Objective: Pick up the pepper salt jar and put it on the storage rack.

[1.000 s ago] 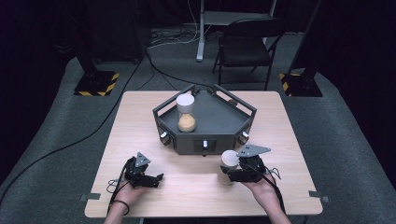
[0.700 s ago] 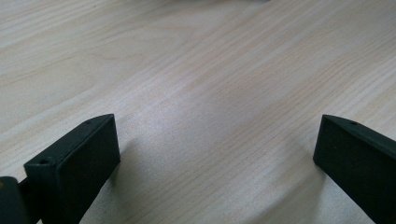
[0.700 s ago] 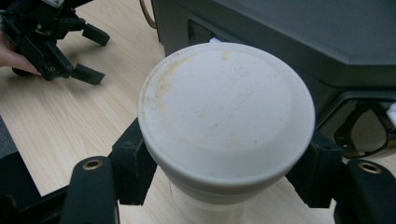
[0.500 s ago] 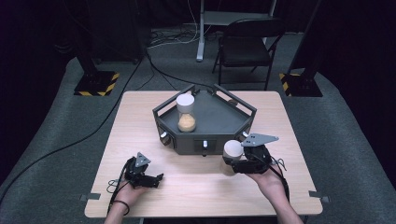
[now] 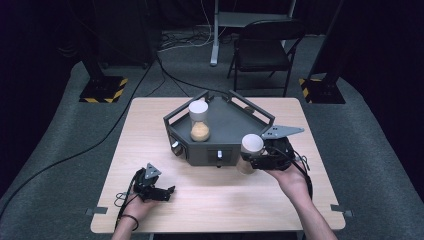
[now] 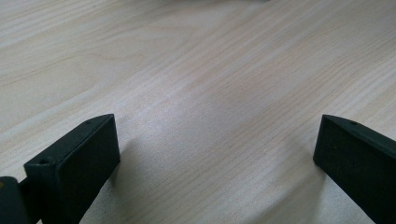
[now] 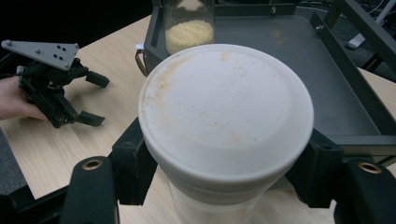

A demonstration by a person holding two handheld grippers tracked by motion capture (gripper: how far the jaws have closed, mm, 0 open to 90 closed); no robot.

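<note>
- Black jaws of the right gripper (image 7: 224,186) are clamped just under the white lid of a clear jar (image 7: 226,135), one jaw on each side of the neck; the jar is firmly grasped and is seen in the high view held clear of the wood, just beside the front right corner of the dark tray (image 5: 260,119).
- The jar is held upright, its lid level. For the step judged to be in hand, carrying the jar onto the tray, that attitude should be kept so that nothing inside is shifted against the lid.
- The tray's raised rail must be cleared before any sideways travel is made; enough height is best gained first, then the jar can be moved across and lowered straight down.
- A second jar (image 5: 199,121), holding pale yellow grains, already stands upright near the tray's left side. A bare patch of tray floor well apart from it should be chosen, so that the two are not knocked together.
- The grip should be let go only once the base is felt to rest flat on the tray floor.
- The left gripper (image 5: 167,192) rests low on the wooden table (image 5: 150,125) near its front left, well apart from the tray; its jaws stand wide apart with nothing between them, and it can be left idle there.
</note>
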